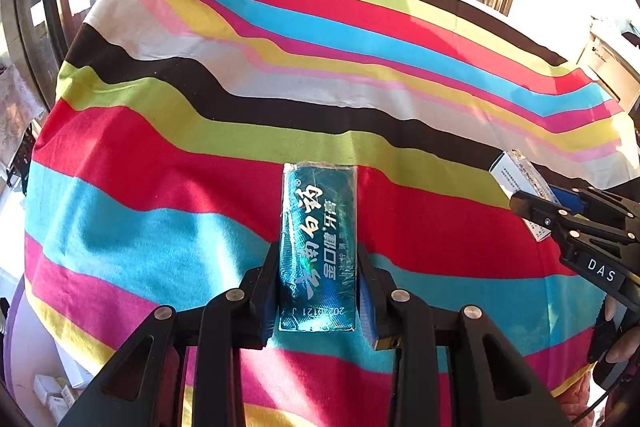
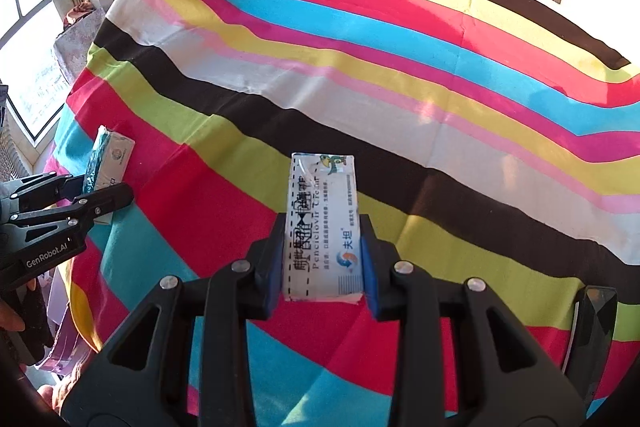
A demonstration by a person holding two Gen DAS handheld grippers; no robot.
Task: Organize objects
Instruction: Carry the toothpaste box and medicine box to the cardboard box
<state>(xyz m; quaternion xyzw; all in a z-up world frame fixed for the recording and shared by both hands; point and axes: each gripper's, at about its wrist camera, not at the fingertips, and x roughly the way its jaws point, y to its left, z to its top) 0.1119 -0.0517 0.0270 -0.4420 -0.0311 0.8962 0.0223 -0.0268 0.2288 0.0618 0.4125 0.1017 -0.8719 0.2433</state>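
where the striped cloth (image 1: 168, 155) covers the counter, soft, matte, wavy bands. teal box (image 1: 318, 247): glossy foil carton, long, rectangular, lengthwise between the left gripper (image 1: 318, 291) fingers, blue pads pressed on both long sides, held above the cloth. white box (image 2: 322, 227): matte card, printed, dashed edge line, clamped likewise between the right gripper (image 2: 322, 267) fingers, far end jutting forward.

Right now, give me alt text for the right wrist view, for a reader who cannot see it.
The right gripper is shut on a white cream box, holding it above a table under a brightly striped cloth. At the left edge, the left gripper holds a teal toothpaste box. Sunlit windows line the background.
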